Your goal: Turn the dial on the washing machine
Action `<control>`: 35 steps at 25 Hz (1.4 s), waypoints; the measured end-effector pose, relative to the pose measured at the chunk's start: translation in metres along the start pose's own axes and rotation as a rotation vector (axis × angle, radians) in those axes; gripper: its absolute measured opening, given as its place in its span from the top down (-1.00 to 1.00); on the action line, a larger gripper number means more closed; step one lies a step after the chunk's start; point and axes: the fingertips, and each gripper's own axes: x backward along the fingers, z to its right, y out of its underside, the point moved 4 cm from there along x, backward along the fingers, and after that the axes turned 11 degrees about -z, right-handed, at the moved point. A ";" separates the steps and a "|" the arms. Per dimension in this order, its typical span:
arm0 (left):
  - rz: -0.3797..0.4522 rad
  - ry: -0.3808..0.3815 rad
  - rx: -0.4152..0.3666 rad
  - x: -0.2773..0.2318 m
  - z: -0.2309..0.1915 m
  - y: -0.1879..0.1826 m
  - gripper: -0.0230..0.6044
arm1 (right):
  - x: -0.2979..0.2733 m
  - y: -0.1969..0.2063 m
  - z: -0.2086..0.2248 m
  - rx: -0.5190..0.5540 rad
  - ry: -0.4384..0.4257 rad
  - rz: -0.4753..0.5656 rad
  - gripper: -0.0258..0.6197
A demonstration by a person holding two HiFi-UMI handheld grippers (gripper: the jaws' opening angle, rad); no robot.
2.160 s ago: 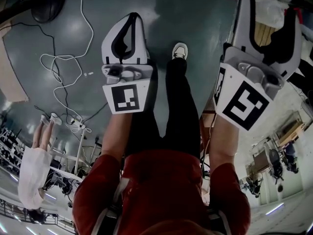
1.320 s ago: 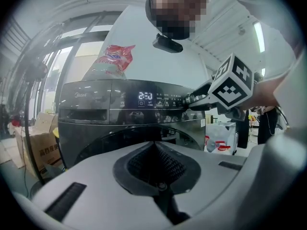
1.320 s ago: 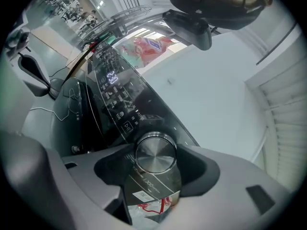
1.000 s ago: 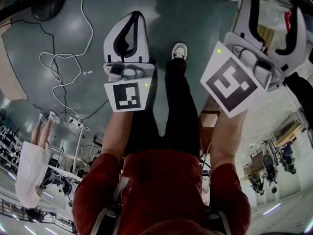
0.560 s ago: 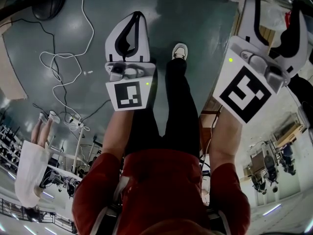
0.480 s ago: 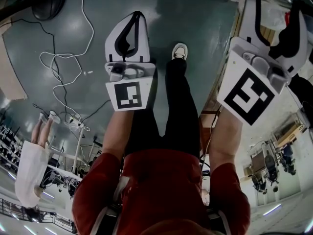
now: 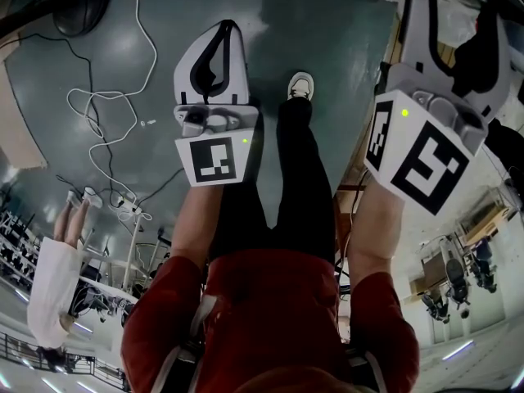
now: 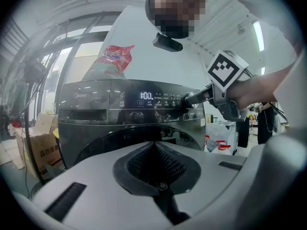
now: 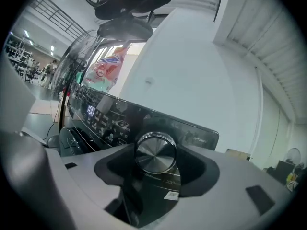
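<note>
While clamping the silver dial (image 9: 155, 152) between the wide-set jaws of the right tool (image 8: 194, 97), reaches nearly level toward the washing machine (image 8: 129, 123), at the right end of its control panel. Holds the right hand (image 8: 261, 87) just behind the marker cube (image 7: 419, 160), which is rolled askew. Stretches both forearms forward side by side out of red sleeves. Points the left tool (image 8: 154, 147) about level at the machine's round door, below the panel, jaws shut together on nothing. Shows on top of the machine a red-and-white bag (image 8: 113, 59), left of the machine a cardboard box (image 8: 41, 143), and right of the machine a white plastic bag (image 8: 218, 142). Cannot tell what fills any of them.
</note>
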 end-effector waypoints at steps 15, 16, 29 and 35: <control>-0.001 -0.002 -0.001 0.002 0.001 0.000 0.90 | 0.001 0.003 0.003 -0.115 -0.036 0.012 0.06; 0.001 -0.003 -0.001 0.001 0.001 0.000 0.90 | 0.001 0.004 0.003 -0.134 -0.042 0.013 0.06; 0.007 -0.003 -0.003 0.001 0.001 0.000 0.90 | 0.001 0.006 0.010 -0.455 -0.143 0.013 0.06; 0.003 -0.003 -0.004 0.001 0.001 0.000 0.90 | 0.000 0.005 0.011 -0.469 -0.145 0.016 0.06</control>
